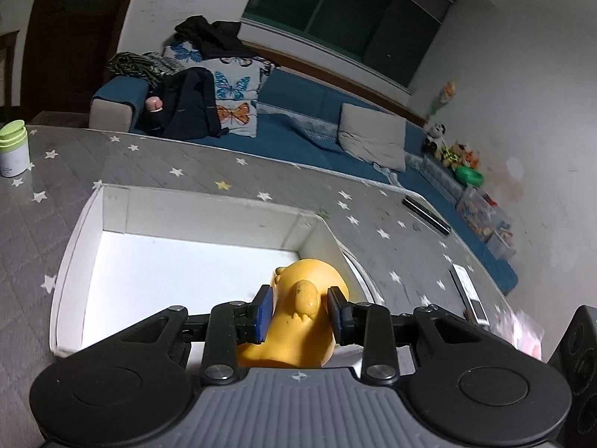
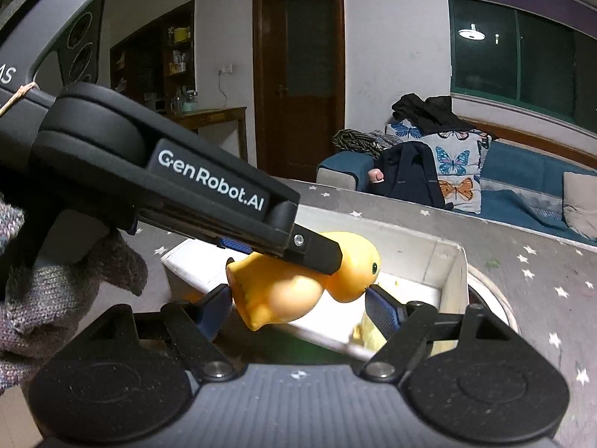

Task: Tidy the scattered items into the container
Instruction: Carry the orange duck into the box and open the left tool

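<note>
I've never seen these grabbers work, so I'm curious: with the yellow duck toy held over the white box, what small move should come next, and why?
Probably lower the left gripper a little and let go. Its blue pads clamp the yellow duck toy, which hangs just above the open white box, so a short drop should land it inside.

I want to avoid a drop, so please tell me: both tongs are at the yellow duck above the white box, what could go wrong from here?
1. The yellow duck looks round and smooth. The right tongs seem to touch only its tail and beak, so it may twist out.
2. The left tongs grip its body crosswise. If the hands pull apart, it could fall outside the white box, whose edge is close.
</note>
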Demonstrator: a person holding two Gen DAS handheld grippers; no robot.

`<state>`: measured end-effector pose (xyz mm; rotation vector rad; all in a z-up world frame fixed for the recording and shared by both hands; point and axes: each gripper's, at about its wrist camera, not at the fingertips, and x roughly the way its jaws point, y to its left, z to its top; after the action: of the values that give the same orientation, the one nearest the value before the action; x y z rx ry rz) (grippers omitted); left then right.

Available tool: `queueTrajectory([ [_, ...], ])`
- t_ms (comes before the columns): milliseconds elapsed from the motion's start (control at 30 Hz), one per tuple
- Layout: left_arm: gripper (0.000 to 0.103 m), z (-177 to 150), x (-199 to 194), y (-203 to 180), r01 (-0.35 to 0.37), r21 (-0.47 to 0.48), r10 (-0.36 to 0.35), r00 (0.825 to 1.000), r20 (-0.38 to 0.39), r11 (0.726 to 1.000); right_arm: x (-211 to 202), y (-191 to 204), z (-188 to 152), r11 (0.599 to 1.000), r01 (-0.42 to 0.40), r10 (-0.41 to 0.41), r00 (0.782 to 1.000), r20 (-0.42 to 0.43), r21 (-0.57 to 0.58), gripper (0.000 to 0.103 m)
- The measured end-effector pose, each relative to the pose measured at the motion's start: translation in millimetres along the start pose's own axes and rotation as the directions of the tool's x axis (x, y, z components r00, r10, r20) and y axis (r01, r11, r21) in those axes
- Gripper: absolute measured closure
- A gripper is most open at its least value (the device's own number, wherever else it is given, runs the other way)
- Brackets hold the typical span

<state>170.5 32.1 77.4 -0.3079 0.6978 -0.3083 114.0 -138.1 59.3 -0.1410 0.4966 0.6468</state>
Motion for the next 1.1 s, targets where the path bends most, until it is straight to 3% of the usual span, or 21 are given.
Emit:
queueTrajectory([
  [333, 0.069, 21.7, 38.5, 32.1, -0.035, -0.093, 0.033, 0.999, -0.028, 0.995, 58.4, -24.5, 18.9, 0.998, -0.057, 0.056, 0.996, -0.073, -0.016, 0.023],
  [667, 0.069, 21.2, 67.2, 66.7, -0.041, -0.216, 0.026, 0.997, -0.074, 0.976, 107.1, -35.5, 18.7, 0.995, -0.097, 0.088, 0.979, -0.185, -0.037, 0.023],
  [867, 0.071, 14.8, 79.0, 83.5, -0.028, -0.282, -0.002, 0.994, -0.105, 0.959, 119.3, -36.2, 14.0, 0.994, -0.098, 0.084, 0.971, -0.223, -0.05, 0.023],
  [900, 0.077, 13.2, 80.7, 85.5, -0.024, -0.289, -0.008, 0.994, -0.108, 0.957, 119.4, -35.9, 13.1, 0.994, -0.095, 0.081, 0.972, -0.221, -0.054, 0.023],
  [1100, 0.077, 8.2, 81.4, 90.1, -0.014, -0.303, -0.019, 0.994, -0.107, 0.953, 114.5, -37.3, 11.8, 0.995, -0.09, 0.077, 0.973, -0.219, -0.052, 0.02],
])
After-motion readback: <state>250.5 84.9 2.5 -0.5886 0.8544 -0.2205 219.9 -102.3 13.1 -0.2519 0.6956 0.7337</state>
